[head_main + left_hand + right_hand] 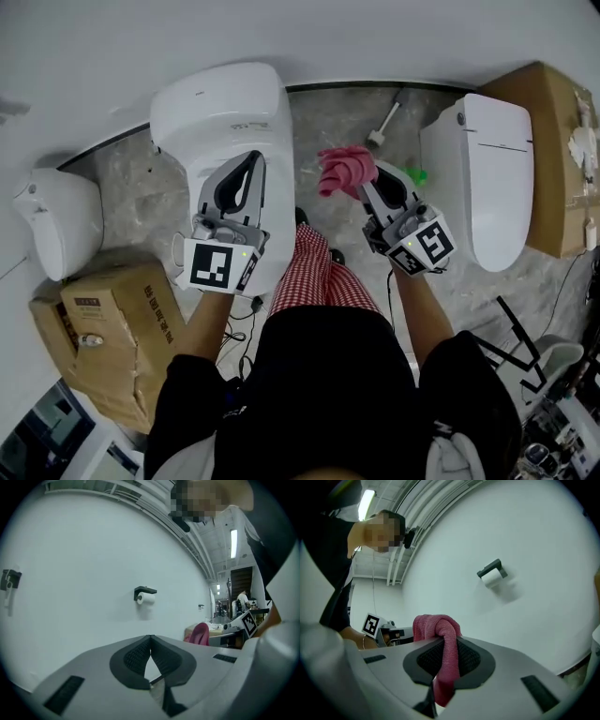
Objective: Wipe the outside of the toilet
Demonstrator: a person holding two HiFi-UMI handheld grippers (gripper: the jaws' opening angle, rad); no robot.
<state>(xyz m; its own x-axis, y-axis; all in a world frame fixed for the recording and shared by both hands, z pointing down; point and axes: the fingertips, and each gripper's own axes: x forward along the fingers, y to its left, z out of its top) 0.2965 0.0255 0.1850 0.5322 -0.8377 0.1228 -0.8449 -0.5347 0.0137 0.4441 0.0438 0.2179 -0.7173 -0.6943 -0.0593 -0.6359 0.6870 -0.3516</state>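
Observation:
A white toilet (225, 103) with its lid down stands against the wall at centre left. My left gripper (251, 161) hovers over its lid, jaws shut with nothing between them; in the left gripper view the pads (140, 656) meet at their tips. My right gripper (366, 180) is to the right of the toilet, above the floor, shut on a bunched pink cloth (343, 169). In the right gripper view the pink cloth (444, 660) hangs down between the pads and bulges over the top of my right gripper (447, 641). The cloth (200, 633) also shows in the left gripper view.
A second white toilet (489, 173) stands at the right and a third white fixture (56, 223) at the far left. Cardboard boxes (117, 328) sit at the lower left and upper right. A white-handled brush (386, 120) lies on the grey floor. A toilet-paper holder (492, 576) hangs on the wall.

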